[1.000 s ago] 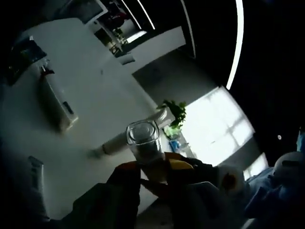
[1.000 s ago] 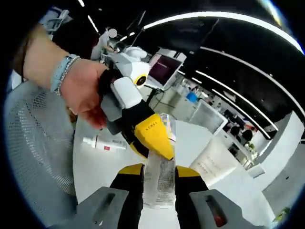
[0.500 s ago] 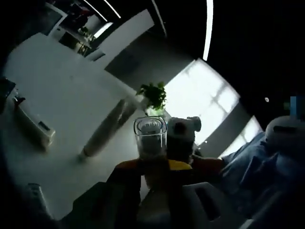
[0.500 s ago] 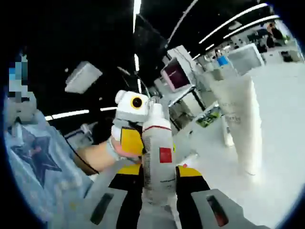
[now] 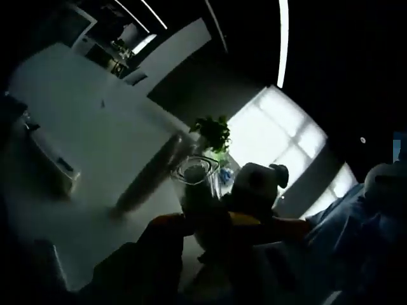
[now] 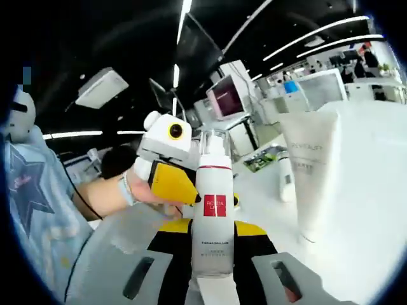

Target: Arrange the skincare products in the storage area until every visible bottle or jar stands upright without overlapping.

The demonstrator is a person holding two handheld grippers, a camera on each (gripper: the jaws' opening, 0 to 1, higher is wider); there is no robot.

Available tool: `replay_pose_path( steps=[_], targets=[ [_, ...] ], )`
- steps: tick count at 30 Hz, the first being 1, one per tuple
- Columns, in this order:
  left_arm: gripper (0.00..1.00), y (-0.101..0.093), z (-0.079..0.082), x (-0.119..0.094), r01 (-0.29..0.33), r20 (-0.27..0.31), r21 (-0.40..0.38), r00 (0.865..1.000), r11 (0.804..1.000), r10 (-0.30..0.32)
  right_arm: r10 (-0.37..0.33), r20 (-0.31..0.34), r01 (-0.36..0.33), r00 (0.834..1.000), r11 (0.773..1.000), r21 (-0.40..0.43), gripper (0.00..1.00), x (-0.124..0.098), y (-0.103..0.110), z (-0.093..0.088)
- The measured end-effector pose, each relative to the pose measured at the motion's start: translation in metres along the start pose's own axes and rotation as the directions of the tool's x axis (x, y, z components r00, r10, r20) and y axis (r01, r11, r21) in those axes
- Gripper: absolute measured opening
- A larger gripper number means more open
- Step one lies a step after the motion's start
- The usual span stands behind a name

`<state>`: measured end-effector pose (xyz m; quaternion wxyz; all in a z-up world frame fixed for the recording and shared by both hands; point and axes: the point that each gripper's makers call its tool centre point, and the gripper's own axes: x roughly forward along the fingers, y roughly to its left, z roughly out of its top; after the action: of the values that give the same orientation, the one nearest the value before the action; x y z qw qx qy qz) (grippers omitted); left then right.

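In the right gripper view, at centre frame, a white bottle [image 6: 213, 222] carries a red square label [image 6: 215, 205] with white lettering too small to read for certain; beneath the square run small dark lines of print, also illegible. To the right, a tall white tube [image 6: 310, 171] bears a line of grey capital letters across its upper part, too blurred to spell out. The left gripper view is dark, and no lettering can be read in it.
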<state>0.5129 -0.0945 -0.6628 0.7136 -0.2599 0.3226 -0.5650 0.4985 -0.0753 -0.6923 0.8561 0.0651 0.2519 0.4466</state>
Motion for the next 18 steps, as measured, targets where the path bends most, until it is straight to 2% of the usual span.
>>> replay_pose_path(
  steps=[2,4,5,6,7,8,9,10,11,13,14,15,16,18],
  targets=[
    [0.22,0.002,0.0,0.003,-0.014,0.012,-0.043,1.0,0.999,0.015,-0.107,0.023,0.108,0.994,0.992,-0.061,0.17,0.0,-0.009,0.007],
    [0.21,0.005,-0.001,0.006,-0.028,0.022,-0.062,0.999,0.998,0.029,-0.252,0.028,0.253,0.967,0.953,-0.166,0.17,-0.001,-0.02,0.01],
    [0.19,0.005,-0.001,0.007,-0.035,0.023,-0.056,0.999,0.998,0.037,-0.33,-0.001,0.316,0.944,0.905,-0.284,0.17,-0.001,-0.026,0.006],
    [0.17,0.006,-0.001,0.008,-0.053,0.028,-0.047,0.998,0.997,0.054,-0.373,-0.009,0.344,0.928,0.864,-0.367,0.17,0.0,-0.027,0.005],
    [0.17,0.011,0.0,0.008,-0.083,0.031,-0.04,0.996,0.996,0.084,-0.421,0.022,0.388,0.907,0.811,-0.438,0.17,0.002,-0.028,0.007],
    [0.18,0.011,-0.001,0.007,-0.081,0.029,-0.044,0.996,0.996,0.082,-0.45,0.036,0.41,0.892,0.774,-0.483,0.17,0.003,-0.028,0.008],
    [0.19,0.014,0.0,0.006,-0.094,0.029,-0.057,0.995,0.994,0.096,-0.464,0.042,0.412,0.885,0.737,-0.536,0.17,0.005,-0.028,0.006],
    [0.19,0.015,-0.001,0.004,-0.095,0.021,-0.066,0.995,0.993,0.096,-0.463,0.045,0.408,0.885,0.726,-0.554,0.17,0.006,-0.027,0.006],
    [0.18,0.016,-0.005,0.0,-0.097,-0.013,-0.076,0.995,0.992,0.097,-0.437,0.031,0.364,0.899,0.705,-0.609,0.18,0.01,-0.025,0.001],
    [0.16,0.013,-0.004,-0.004,-0.094,-0.027,-0.054,0.995,0.994,0.093,-0.355,-0.016,0.286,0.935,0.778,-0.559,0.21,0.015,-0.014,-0.007],
    [0.16,0.014,-0.002,-0.006,-0.117,-0.022,0.035,0.993,0.992,0.118,-0.313,-0.026,0.254,0.95,0.815,-0.521,0.22,0.016,-0.009,-0.008],
    [0.16,0.011,-0.003,-0.007,-0.114,-0.03,0.058,0.993,0.992,0.116,-0.286,-0.038,0.232,0.958,0.843,-0.485,0.23,0.015,-0.007,-0.008],
    [0.16,0.009,-0.003,-0.009,-0.121,-0.041,0.108,0.991,0.987,0.126,-0.244,-0.035,0.201,0.969,0.864,-0.461,0.23,0.015,-0.004,-0.007],
    [0.16,0.007,-0.005,-0.01,-0.134,-0.052,0.182,0.988,0.974,0.146,-0.193,-0.029,0.163,0.981,0.893,-0.42,0.22,0.013,-0.003,-0.005]
  ],
)
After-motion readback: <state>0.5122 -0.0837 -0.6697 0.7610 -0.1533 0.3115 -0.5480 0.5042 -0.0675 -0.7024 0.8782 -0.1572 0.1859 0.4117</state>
